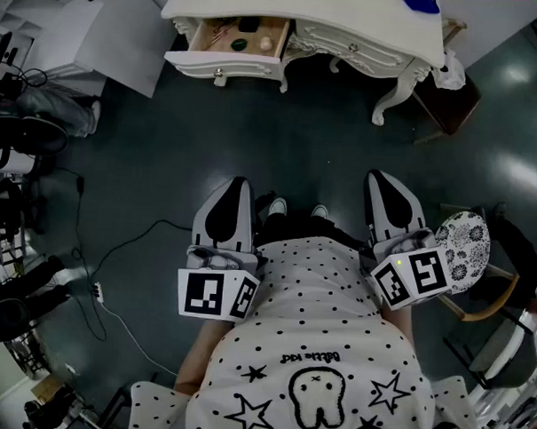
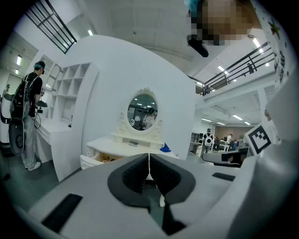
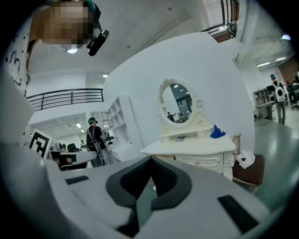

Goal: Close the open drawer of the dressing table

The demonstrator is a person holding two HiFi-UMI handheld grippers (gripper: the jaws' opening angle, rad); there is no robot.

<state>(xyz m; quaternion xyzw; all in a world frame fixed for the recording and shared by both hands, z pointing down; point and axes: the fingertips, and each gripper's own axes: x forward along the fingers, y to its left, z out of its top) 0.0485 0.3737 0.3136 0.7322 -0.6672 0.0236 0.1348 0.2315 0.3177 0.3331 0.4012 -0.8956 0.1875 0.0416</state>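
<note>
head view looks down on the dressing table [image 1: 365, 31], white with curled legs, at the far side of the dark floor [image 1: 281, 139], well apart from the white shoes [image 1: 278, 205] of the one holding the tongs. the drawer [image 1: 223, 63] at the dressing table's left end stands pulled out, its wooden inside showing a few small things, among them a dark green one [image 1: 239, 44] and a pale round one [image 1: 265, 43]. the left gripper [image 1: 226, 207] and the right gripper [image 1: 389, 198] hang side by side over the floor on the near side of the dressing table, both aimed roughly towards it, neither touching it. left gripper view shows that gripper's jaws pressed together with nothing between them, and right gripper view shows the same of the other: closed and empty. an oval mirror [image 2: 142, 112] rises from the back of the dressing table, a blue thing [image 3: 217, 132] lies on its top towards the right end, and a brown seat [image 1: 446, 106] with a crumpled white thing [image 3: 245, 159] on it stands just beside its right legs. another person [image 2: 29, 119] stands off to the left of the dressing table.
</note>
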